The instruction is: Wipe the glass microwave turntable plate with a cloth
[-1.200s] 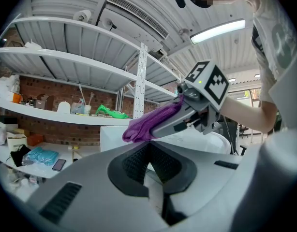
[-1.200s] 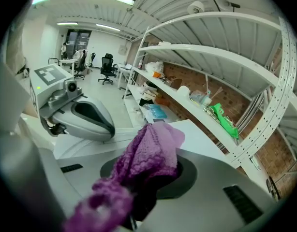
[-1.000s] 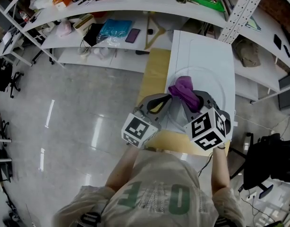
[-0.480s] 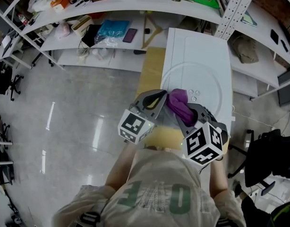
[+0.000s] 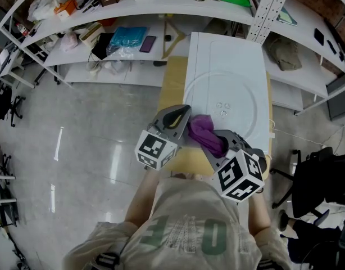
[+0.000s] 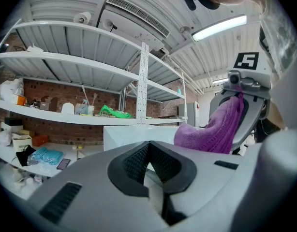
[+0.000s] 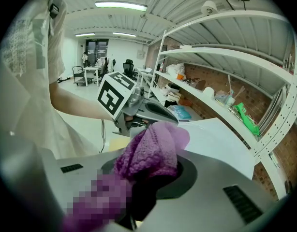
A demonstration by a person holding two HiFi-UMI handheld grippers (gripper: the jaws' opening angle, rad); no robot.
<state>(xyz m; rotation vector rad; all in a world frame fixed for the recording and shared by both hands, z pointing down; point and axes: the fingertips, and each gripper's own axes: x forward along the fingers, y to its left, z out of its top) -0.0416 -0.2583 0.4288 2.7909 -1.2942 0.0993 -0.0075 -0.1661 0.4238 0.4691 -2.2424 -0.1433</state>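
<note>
The glass turntable plate [image 5: 244, 90] lies flat on a white table top [image 5: 228, 49], its round rim faintly visible. My right gripper [image 5: 210, 140] is shut on a bunched purple cloth [image 5: 204, 131], which sits at the plate's near-left rim. In the right gripper view the cloth [image 7: 151, 146] bulges out between the jaws of the right gripper [image 7: 151, 170]. My left gripper [image 5: 184, 117] hovers just left of the cloth at the table's left edge. Its jaws meet with nothing held, as the left gripper view shows for the left gripper [image 6: 151, 170]. There the purple cloth [image 6: 214, 129] shows to the right.
A wooden board [image 5: 173, 80] lies under the white top along its left side. White shelves [image 5: 105, 16] cluttered with several items run behind the table. A metal upright [image 5: 262, 10] rises at the back right. Shiny floor [image 5: 77, 139] spreads to the left.
The right gripper has drawn the purple cloth from the plate's middle toward its near-left rim. The left gripper has stayed beside it, at the table's left edge.
</note>
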